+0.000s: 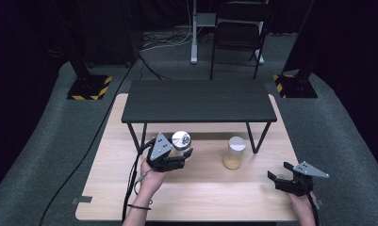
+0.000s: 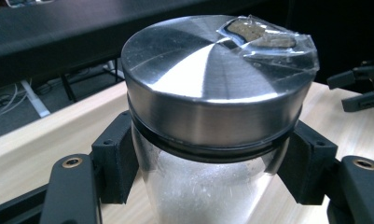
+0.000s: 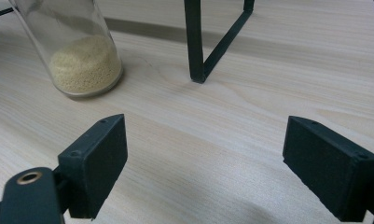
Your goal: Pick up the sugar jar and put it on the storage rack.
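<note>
Near the left middle of the worktop (image 1: 106,188), the left gripper (image 1: 177,157) is clamping its jaws on a glass jar (image 1: 181,143) with a brushed metal lid (image 2: 212,88), gripping the glass just below the lid. Seen from the high view, the jar is sitting just in front of the near edge of a low black shelf (image 1: 198,101), its lid facing up and its long axis standing close to upright. Only the left gripper view is showing a piece of clear tape (image 2: 268,44) stuck over a small scrap on the lid's far right edge, and white grains behind the glass. At the near right corner, the right gripper (image 1: 282,175) is holding its jaws apart with nothing between them. Its own view is showing a second jar (image 3: 77,46) of yellow grains resting upright on the wood beside a shelf leg (image 3: 196,42), well apart from the jaws.
</note>
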The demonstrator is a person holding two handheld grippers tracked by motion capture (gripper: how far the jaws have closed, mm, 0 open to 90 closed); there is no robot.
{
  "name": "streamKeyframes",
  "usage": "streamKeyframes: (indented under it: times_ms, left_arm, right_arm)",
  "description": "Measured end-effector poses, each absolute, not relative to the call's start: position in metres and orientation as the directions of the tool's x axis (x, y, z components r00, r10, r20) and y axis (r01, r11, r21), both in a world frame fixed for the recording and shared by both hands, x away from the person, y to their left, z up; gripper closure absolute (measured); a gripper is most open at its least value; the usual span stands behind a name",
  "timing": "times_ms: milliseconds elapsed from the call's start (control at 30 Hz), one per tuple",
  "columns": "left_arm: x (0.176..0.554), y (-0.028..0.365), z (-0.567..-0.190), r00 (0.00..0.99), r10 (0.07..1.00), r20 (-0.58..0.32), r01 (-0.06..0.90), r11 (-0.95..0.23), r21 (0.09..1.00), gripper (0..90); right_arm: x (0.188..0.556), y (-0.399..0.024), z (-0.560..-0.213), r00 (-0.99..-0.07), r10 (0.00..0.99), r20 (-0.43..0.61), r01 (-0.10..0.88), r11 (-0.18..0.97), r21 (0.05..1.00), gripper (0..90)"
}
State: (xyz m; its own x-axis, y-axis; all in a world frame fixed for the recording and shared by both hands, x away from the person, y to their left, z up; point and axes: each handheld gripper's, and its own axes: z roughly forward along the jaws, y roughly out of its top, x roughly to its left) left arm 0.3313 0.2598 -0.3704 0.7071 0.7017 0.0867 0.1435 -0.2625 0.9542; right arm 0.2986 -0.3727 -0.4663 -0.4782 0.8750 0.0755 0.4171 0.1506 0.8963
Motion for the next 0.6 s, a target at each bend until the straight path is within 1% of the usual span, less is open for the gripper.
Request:
streamKeyframes:
  times_ms: [267,433,600]
  left_arm:
    - [0.337,0.262,-0.339,0.699,0.708,0.102,0.13,-0.265,0.955,31.2]
    - [0.34,0.263,-0.326,0.695,0.711,0.106,0.122,-0.262,0.957,31.2]
    - [0.346,0.268,-0.311,0.691,0.718,0.084,0.125,-0.233,0.964,31.2]
  right_arm:
    - [0.299,-0.373,-0.466,-0.479,0.875,0.074,0.416,0.152,0.897,12.6]
    - [0.299,-0.373,-0.466,-0.478,0.875,0.075,0.417,0.151,0.896,12.6]
    - [0.299,-0.373,-0.466,-0.478,0.875,0.077,0.419,0.15,0.896,12.6]
